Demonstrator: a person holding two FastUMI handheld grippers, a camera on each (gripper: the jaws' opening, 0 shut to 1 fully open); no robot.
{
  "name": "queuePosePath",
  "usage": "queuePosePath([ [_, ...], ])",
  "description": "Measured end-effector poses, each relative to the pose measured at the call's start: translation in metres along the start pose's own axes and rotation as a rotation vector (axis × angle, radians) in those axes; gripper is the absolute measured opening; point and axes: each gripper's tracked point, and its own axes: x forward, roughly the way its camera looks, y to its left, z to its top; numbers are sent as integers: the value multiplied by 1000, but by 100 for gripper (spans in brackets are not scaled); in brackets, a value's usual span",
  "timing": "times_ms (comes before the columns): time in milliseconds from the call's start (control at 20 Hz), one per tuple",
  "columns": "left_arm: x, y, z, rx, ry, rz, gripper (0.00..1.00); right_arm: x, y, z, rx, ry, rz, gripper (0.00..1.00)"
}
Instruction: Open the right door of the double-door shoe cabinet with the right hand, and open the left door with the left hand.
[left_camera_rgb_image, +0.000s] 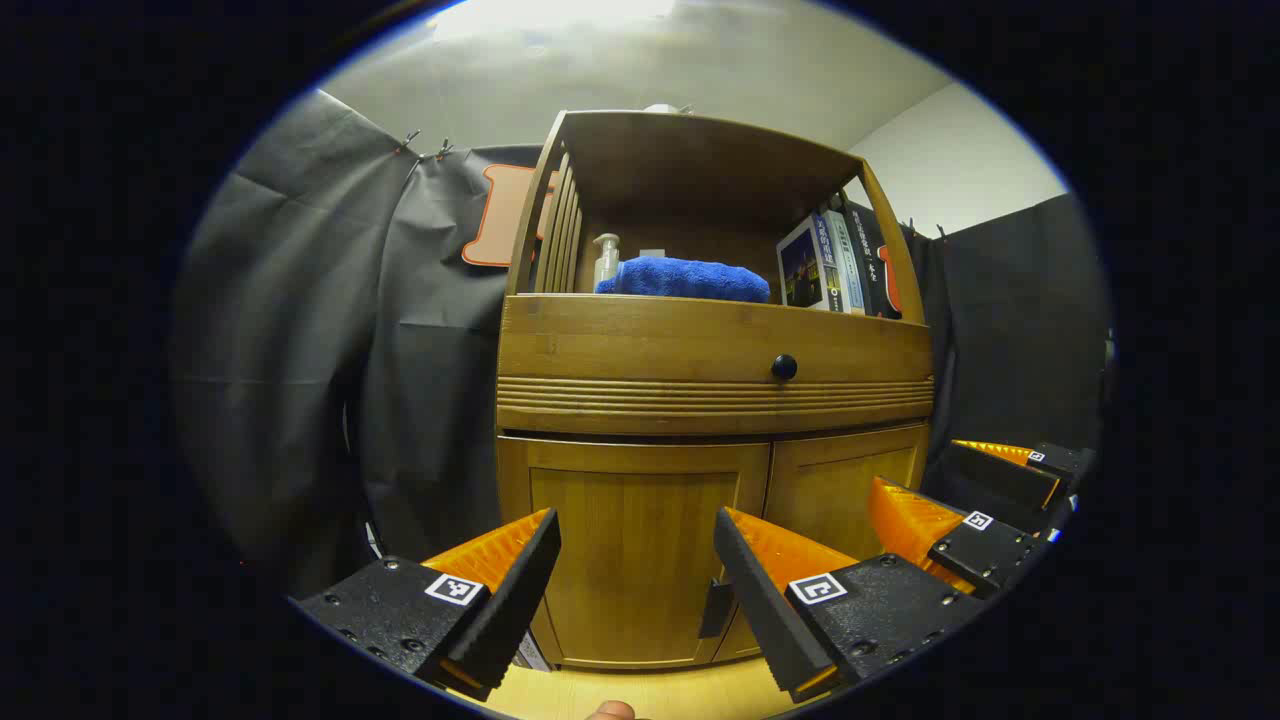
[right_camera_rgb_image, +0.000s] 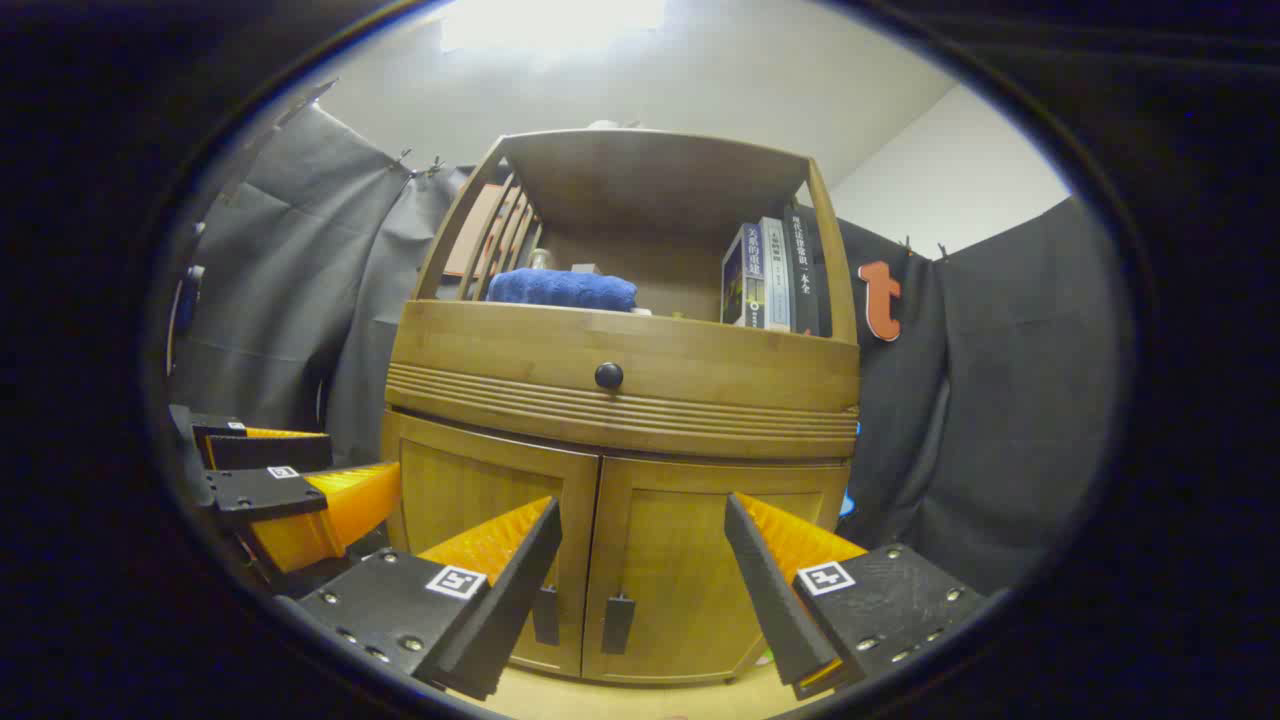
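Note:
The wooden shoe cabinet (left_camera_rgb_image: 700, 340) stands in front of both grippers with both lower doors closed. In the left gripper view the left door (left_camera_rgb_image: 640, 530) lies between my open left gripper's (left_camera_rgb_image: 635, 600) fingers, and its dark handle (left_camera_rgb_image: 715, 605) sits by the right finger. The right door (left_camera_rgb_image: 840, 490) is beyond it, with the other gripper (left_camera_rgb_image: 960, 535) in front of it. In the right gripper view my right gripper (right_camera_rgb_image: 640, 590) stands open, short of the right door (right_camera_rgb_image: 690, 560) and its handle (right_camera_rgb_image: 617, 622). The left door (right_camera_rgb_image: 460, 485) and its handle (right_camera_rgb_image: 545, 615) are beside it. The left gripper (right_camera_rgb_image: 290, 500) shows at the left.
Above the doors is a drawer with a black knob (left_camera_rgb_image: 784, 367). The open shelf holds a blue towel (left_camera_rgb_image: 685, 278), a clear bottle (left_camera_rgb_image: 605, 260) and books (left_camera_rgb_image: 830, 262). Black cloth hangs on both sides. Light wooden floor (left_camera_rgb_image: 640, 690) lies below.

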Motion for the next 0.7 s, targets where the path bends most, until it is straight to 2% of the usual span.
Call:
queuePosePath([
  [50, 1, -1, -1, 0, 0, 0, 95, 1, -1, -1, 0, 2, -2, 97],
  [350, 5, -6, -1, 1, -1, -11, 92, 1, -7, -5, 4, 8, -15, 97],
  [400, 5, -7, -1, 0, -1, -13, 99, 2, -7, -6, 4, 9, -16, 96],
  [450, 5, -7, -1, -1, 1, -16, 95, 1, -7, -6, 3, 9, -16, 96],
  [500, 5, -8, -1, -2, 1, -17, 99, 1, -8, -6, 1, 10, -15, 96],
  [550, 6, -8, -1, -2, 0, -17, 95, 2, -7, -6, -1, 9, -15, 96],
  [700, 6, -7, -1, 2, -1, -17, 95, 3, -5, -7, 0, 12, -13, 96],
])
